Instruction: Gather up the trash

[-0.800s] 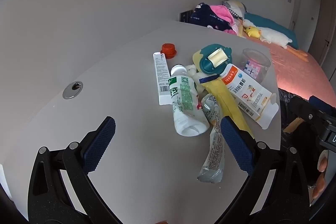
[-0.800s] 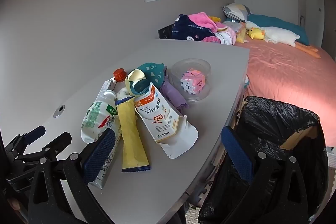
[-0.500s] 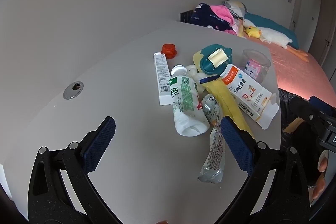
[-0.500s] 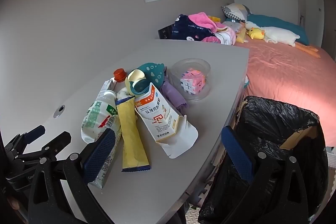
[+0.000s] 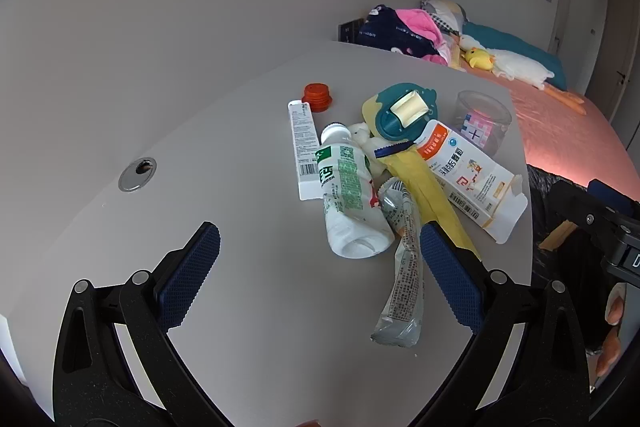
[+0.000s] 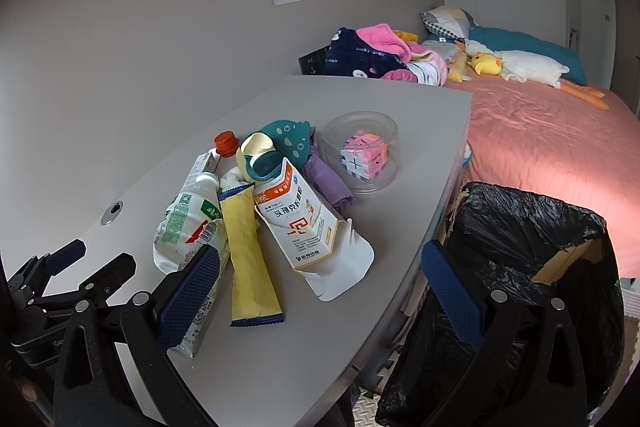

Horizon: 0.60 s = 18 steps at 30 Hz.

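Observation:
A heap of trash lies on the grey table (image 5: 224, 155): a white bottle with a green label (image 5: 348, 195) on its side, a long white box (image 5: 303, 147), a yellow wrapper (image 5: 424, 187), a silver wrapper (image 5: 402, 275), an opened medicine carton (image 5: 468, 175) and an orange cap (image 5: 317, 97). My left gripper (image 5: 316, 279) hovers open just short of the bottle's base, nothing between its fingers. My right gripper (image 6: 320, 291) is open over the table's near edge, below the yellow wrapper (image 6: 248, 259) and the carton (image 6: 300, 223). A bin lined with a black bag (image 6: 532, 247) stands beside the table.
A teal tape dispenser (image 5: 400, 107) and a clear round tub with a pink cube (image 6: 362, 151) sit behind the heap, with a purple cloth (image 6: 328, 183) beside them. A cable hole (image 5: 137, 173) is in the table at left. A pink bed (image 6: 552, 139) with clothes and a plush duck lies beyond.

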Tool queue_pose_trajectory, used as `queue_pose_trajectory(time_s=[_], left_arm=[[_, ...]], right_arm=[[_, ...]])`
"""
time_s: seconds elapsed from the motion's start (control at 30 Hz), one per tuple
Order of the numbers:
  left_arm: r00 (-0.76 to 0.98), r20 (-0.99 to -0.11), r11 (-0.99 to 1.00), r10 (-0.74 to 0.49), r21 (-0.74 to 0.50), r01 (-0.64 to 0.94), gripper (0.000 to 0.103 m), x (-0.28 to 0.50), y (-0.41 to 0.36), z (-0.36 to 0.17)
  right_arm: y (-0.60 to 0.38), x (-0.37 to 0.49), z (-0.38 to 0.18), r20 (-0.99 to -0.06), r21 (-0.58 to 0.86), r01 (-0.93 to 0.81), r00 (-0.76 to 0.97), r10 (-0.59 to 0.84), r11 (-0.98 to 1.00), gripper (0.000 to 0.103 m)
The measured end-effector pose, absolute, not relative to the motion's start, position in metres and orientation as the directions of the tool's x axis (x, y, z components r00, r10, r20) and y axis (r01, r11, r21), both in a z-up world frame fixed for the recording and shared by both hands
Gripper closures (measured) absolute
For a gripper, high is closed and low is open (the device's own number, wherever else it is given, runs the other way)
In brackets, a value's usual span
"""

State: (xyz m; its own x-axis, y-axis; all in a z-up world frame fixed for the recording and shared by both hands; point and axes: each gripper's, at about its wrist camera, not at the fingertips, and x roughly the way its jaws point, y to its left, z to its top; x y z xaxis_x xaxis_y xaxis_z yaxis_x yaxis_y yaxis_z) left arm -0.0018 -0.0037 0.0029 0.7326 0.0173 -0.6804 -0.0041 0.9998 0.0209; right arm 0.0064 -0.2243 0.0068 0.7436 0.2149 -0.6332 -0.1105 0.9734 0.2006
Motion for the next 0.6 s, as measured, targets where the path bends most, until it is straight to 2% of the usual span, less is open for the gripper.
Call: queue_pose_trajectory(time_s=[0.6], left_arm=[[0.733,-0.680,1.000,0.007,0.016,0.005,0.006,-0.0030,-0.0036,0.0046]], right_arm=[[-0.2289,0.0045,0.0067,-0.629,0.202,-0.107,0.748,0.213,0.974,0.003]])
